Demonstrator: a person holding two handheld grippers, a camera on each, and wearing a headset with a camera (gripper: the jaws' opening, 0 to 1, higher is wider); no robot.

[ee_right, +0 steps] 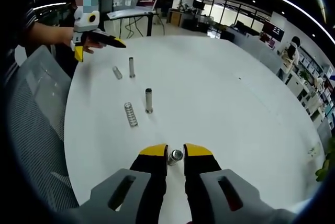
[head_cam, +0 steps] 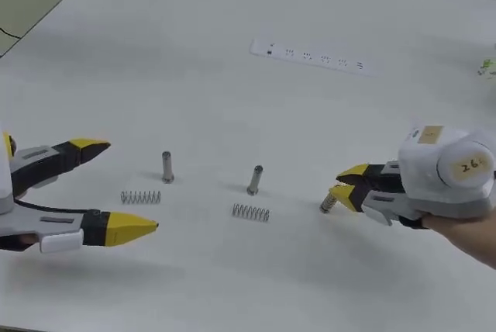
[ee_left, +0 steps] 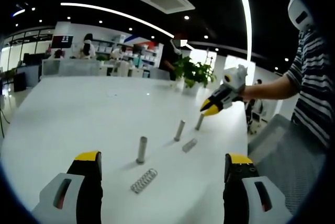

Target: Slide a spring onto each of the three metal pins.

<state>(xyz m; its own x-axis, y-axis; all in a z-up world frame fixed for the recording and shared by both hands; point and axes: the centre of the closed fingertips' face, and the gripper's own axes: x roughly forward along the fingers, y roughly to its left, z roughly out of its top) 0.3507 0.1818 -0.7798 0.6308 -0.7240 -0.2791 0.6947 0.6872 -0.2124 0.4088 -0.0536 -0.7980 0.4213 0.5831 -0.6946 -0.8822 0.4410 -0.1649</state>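
Left tongs (head_cam: pixel 132 185) low over desk at left, jaws spread wide, tips pointing right; right tongs (head_cam: pixel 339 185) in right hand (head_cam: pixel 457 231), jaws pulled to a narrow gap, tips pointing left.

Count on the counter (head_cam: pixel 232 84): three metal pins, namely left pin (head_cam: pixel 167 167), middle pin (head_cam: pixel 255 179) and right pin (head_cam: pixel 328 203). Two loose springs lie flat, left spring (head_cam: pixel 140 197) and middle spring (head_cam: pixel 250 212) - can't tell if a third sits on the right pin. Two grippers - left gripper (head_cam: pixel 130 185), right gripper (head_cam: pixel 339 183) - plus one power strip (head_cam: pixel 316 57) and one small green item (head_cam: pixel 487 68).
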